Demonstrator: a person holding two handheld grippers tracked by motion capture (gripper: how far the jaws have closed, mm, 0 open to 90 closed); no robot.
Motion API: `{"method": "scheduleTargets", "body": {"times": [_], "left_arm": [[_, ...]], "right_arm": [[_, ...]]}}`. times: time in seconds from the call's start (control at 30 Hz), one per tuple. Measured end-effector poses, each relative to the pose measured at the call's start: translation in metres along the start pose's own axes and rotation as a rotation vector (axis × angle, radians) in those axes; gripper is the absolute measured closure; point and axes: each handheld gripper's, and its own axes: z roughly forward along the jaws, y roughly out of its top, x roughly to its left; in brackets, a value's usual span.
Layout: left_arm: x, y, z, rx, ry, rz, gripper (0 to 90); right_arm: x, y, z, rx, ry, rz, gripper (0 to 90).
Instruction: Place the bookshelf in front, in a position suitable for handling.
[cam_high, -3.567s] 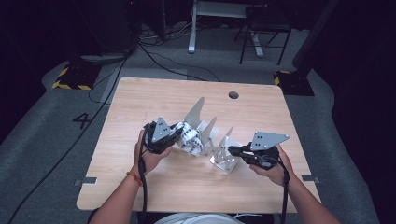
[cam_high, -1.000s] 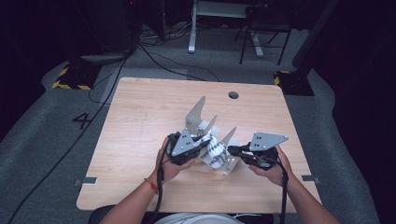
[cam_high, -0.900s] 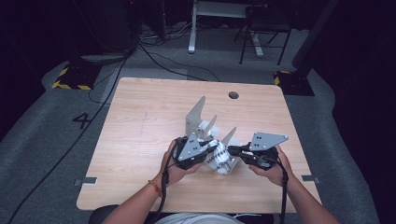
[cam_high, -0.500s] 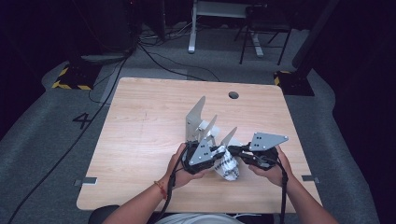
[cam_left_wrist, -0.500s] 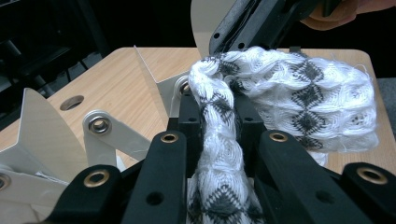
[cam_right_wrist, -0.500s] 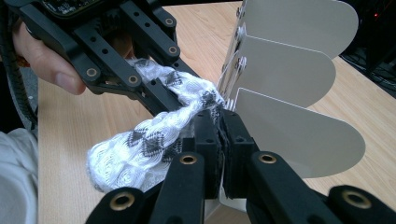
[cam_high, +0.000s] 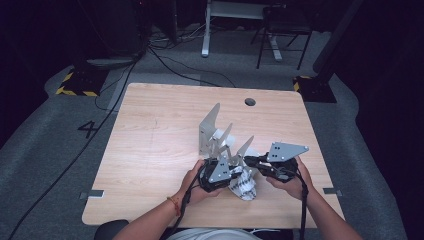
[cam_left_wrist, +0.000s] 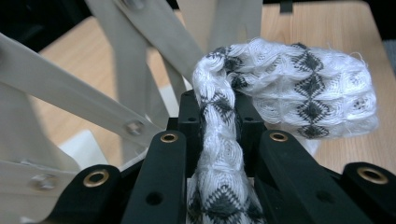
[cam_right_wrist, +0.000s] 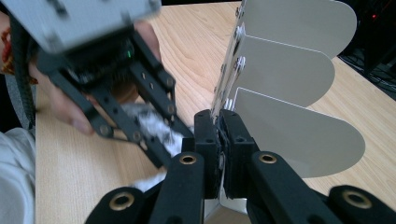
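I have my right gripper (cam_right_wrist: 219, 128) clamped on the edge of the grey metal rack with rounded fins (cam_right_wrist: 299, 70), which I judge is there to steady it near the front of the light wooden table (cam_high: 160, 130). My left gripper (cam_left_wrist: 219, 126) has its jaws closed on the white knitted sock with black diamond pattern (cam_left_wrist: 299, 88), held just beside the fins, likely to thread it onto one. The sock looks soft and bunched, its free end folded over to the side
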Motion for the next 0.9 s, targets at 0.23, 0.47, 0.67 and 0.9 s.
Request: {"method": "scheduleTargets", "body": {"times": [0.23, 0.47, 0.67, 0.9], "left_arm": [[-0.007, 0.003, 0.006, 0.006, -0.033, -0.002, 78.0], [-0.012, 0.033, -0.013, -0.146, -0.017, 0.009, 78.1], [-0.014, 0.035, -0.012, -0.133, -0.011, 0.027, 78.2], [-0.009, 0.013, 0.009, -0.034, -0.046, 0.024, 78.3]], "right_arm": [[0.0, 0.0, 0.0, -0.001, 0.001, 0.002, 86.7], [0.0, 0.0, 0.001, 0.002, 0.001, -0.004, 86.7], [0.0, 0.0, 0.002, 0.001, 0.0, -0.003, 86.8], [-0.001, 0.0, 0.002, 0.003, -0.002, 0.0, 86.7]]}}
